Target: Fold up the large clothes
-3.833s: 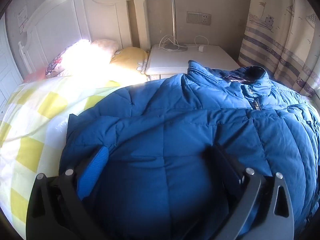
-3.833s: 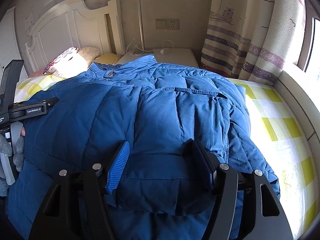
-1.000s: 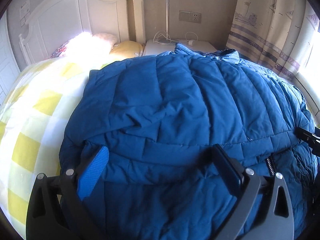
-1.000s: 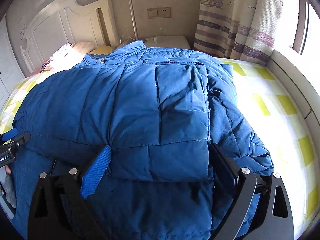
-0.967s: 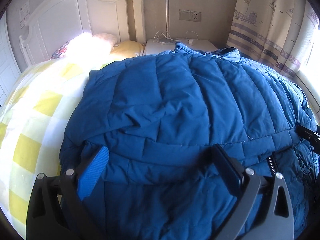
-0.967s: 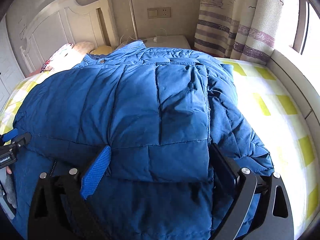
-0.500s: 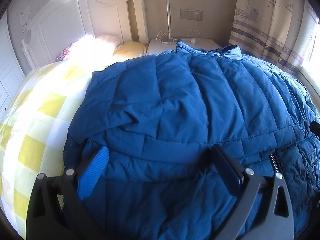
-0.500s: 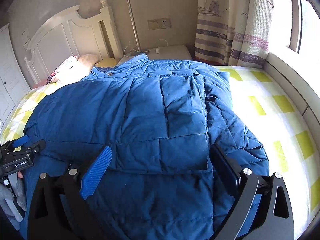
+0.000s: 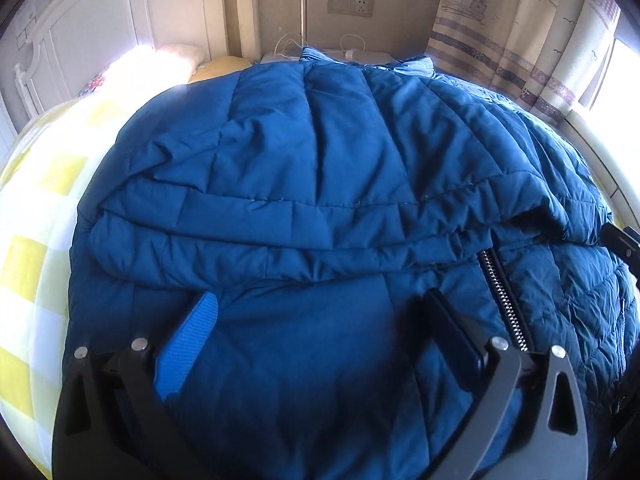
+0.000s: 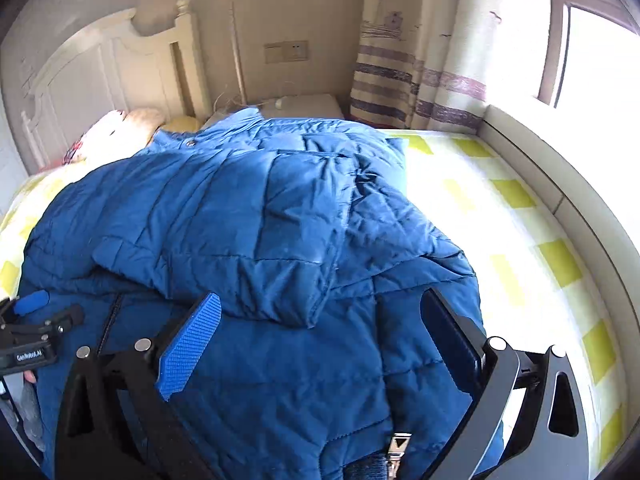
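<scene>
Blue quilted puffer jacket (image 9: 320, 168) spread across the bed (image 10: 500, 216), collar toward the headboard (image 10: 100, 68), sides folded inward, zipper exposed near hem.

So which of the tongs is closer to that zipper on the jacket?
Left. The left tongs sit just beside the zipper; the right tongs sit farther right.

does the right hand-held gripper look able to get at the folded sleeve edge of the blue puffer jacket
Probably yes: the right hand-held gripper is open just short of the blue puffer jacket, and nothing covers its folded sleeve edge.
</scene>
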The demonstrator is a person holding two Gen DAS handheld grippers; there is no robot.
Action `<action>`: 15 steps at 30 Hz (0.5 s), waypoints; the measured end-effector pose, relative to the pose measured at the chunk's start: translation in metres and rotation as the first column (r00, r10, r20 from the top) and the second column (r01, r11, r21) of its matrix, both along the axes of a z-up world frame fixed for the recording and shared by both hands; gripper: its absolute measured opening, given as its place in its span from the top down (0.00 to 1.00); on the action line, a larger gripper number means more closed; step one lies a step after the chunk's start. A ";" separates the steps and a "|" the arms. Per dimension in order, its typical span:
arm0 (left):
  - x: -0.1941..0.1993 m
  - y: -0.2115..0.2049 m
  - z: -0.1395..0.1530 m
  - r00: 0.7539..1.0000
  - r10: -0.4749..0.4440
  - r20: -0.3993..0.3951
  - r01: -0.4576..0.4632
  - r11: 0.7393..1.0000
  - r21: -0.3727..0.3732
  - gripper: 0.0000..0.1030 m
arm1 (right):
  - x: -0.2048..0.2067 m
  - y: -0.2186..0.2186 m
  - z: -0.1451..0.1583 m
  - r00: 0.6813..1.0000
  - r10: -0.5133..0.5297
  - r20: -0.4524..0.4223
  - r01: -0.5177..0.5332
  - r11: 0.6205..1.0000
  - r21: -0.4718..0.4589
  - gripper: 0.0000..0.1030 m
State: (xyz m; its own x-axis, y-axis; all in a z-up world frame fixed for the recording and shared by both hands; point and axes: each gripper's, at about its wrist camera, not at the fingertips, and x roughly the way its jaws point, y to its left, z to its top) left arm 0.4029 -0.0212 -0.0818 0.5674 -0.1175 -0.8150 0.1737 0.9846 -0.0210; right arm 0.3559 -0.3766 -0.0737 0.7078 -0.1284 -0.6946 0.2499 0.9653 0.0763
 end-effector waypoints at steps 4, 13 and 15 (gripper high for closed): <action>-0.002 -0.001 0.001 1.000 0.006 0.004 -0.006 1.000 0.030 0.02 | -0.007 -0.025 0.018 0.998 0.031 0.060 -0.031 0.999 0.010 0.21; -0.004 -0.002 -0.001 1.000 0.011 0.013 -0.012 1.000 0.025 0.02 | 0.028 0.002 -0.011 0.984 0.176 0.002 -0.172 0.959 0.225 0.46; -0.004 -0.003 -0.001 1.000 0.012 0.012 -0.012 1.000 0.024 0.02 | 0.033 0.011 -0.008 0.973 0.231 0.006 -0.227 0.954 0.194 0.61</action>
State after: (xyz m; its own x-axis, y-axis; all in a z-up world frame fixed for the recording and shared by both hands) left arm 0.3988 -0.0242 -0.0833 0.5786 -0.0910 -0.8105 0.1617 0.9868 0.0046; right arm 0.3889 -0.3660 -0.0814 0.6912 0.1726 -0.7018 0.0267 0.9643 0.2635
